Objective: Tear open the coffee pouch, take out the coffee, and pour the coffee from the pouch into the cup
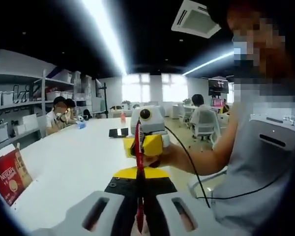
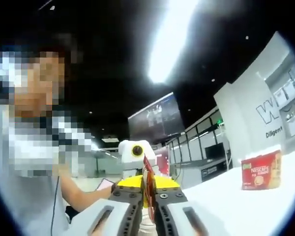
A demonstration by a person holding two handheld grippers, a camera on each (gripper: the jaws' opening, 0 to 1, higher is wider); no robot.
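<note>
the coffee pouch [image 1: 138, 162], a thin red sachet seen edge-on, stretches between both tools above the white table [image 1: 73, 162]. the left gripper [image 1: 139, 216] at 6 o'clock is clamped on its near end; the right gripper [image 1: 146, 145] faces it, pinching the far end. the red nescafe box [image 1: 9, 174] stands at 8 o'clock

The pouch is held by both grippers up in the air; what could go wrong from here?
1. Both grippers, left and right, pinch the thin red pouch edge-on. An uneven pull could tear it crookedly or make it slip out.
2. It hangs above the white table, and I see no cup under it, so coffee may spill once it opens.
</note>
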